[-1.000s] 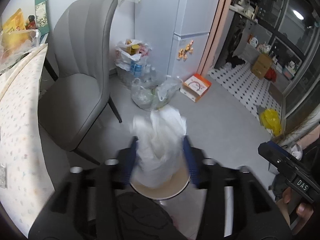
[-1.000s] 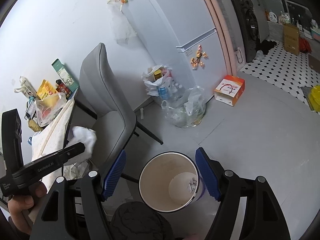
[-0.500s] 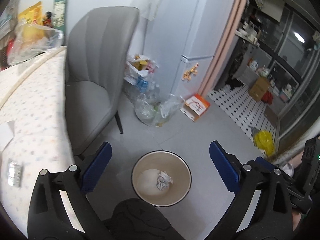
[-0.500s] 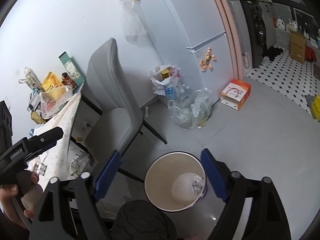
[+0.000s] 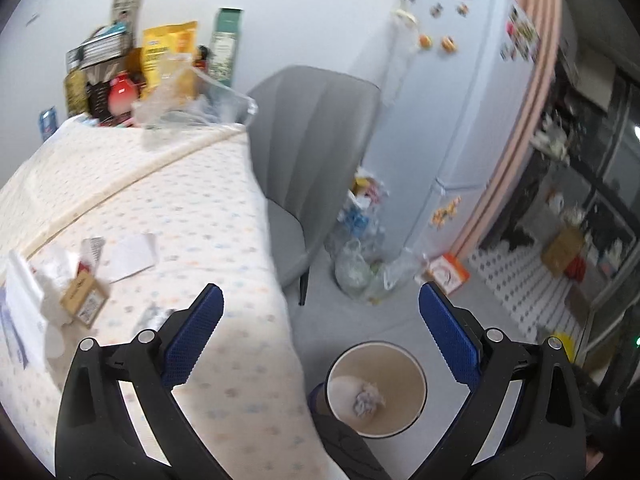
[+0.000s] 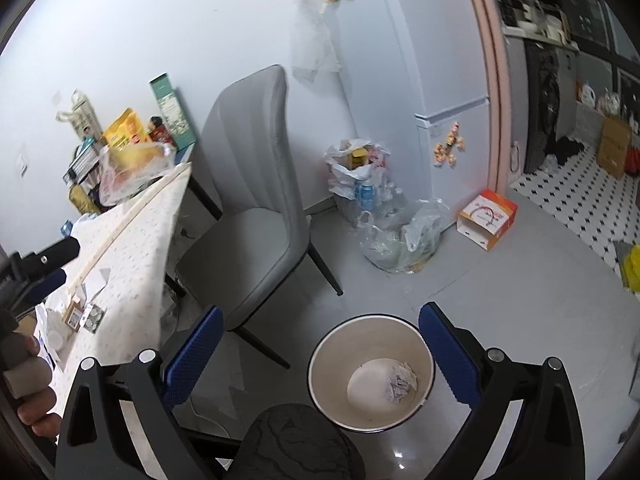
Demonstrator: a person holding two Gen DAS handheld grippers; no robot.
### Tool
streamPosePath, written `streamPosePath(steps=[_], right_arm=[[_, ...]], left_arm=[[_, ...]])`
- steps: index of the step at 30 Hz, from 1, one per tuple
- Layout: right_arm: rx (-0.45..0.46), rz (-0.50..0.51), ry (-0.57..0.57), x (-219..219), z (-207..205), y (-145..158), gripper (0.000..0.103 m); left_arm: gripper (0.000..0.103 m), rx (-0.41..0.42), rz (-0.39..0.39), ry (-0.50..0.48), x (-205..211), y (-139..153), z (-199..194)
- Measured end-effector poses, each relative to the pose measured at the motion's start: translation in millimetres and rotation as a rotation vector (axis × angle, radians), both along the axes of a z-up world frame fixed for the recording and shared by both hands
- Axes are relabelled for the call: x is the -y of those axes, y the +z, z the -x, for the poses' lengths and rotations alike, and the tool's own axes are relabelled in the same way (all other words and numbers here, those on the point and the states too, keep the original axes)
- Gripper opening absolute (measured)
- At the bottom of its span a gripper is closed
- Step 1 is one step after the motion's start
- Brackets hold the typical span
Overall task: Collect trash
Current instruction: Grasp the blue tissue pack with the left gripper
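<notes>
A round beige bin (image 5: 376, 388) stands on the floor beside the table; it also shows in the right wrist view (image 6: 372, 372). A crumpled white tissue (image 5: 366, 400) lies inside it (image 6: 400, 386). My left gripper (image 5: 320, 320) is open and empty, above the table's edge and the bin. My right gripper (image 6: 318, 340) is open and empty above the bin. Loose trash lies on the table at left: white paper (image 5: 132, 256), a small brown card box (image 5: 82, 302), crumpled tissue (image 5: 52, 276) and a foil wrapper (image 6: 92, 316).
The dotted tablecloth table (image 5: 192, 224) fills the left. A grey chair (image 6: 256, 184) stands between the table and fridge (image 5: 452, 120). Plastic bags of recyclables (image 6: 376, 208) and an orange box (image 6: 486, 220) sit on the floor. Food packages (image 5: 168, 56) crowd the table's far end.
My left gripper opened and dropped the white tissue into the bin, then swung left and up toward the table. The right gripper stayed open over the bin.
</notes>
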State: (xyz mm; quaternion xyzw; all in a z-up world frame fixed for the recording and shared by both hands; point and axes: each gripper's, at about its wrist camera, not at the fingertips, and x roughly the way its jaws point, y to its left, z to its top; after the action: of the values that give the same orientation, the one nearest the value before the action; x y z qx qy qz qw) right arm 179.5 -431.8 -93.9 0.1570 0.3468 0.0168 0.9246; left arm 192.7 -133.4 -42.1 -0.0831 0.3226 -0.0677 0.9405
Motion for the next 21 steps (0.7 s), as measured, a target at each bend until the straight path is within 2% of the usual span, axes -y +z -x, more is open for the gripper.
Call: streamPosePath(steps=[2,6,12,17,21], right_arm=[[0.009,-0.009,0.025,-13,-1,6,0.095],[0.032,0.002,0.045,-37,0,15,0.095],[0.067,0.0,0.138,-75,2,28,0.095],[0.114,-0.011,0.205,-106,7,38,0.095],[0.128,-0.025,0.279,-132,7,43,0.095]], left_arm=[[0.097,0.012,0.045,0.023,-18,3,6],[0.097,0.031,0.066,0.087,-53,4,10],[0.097,0.06,0.146,0.08,-98,3,29],[0.097,0.078,0.163,0.124,-129,2,45],[0.097,0.078,0.127,0.165,-150,0,60]])
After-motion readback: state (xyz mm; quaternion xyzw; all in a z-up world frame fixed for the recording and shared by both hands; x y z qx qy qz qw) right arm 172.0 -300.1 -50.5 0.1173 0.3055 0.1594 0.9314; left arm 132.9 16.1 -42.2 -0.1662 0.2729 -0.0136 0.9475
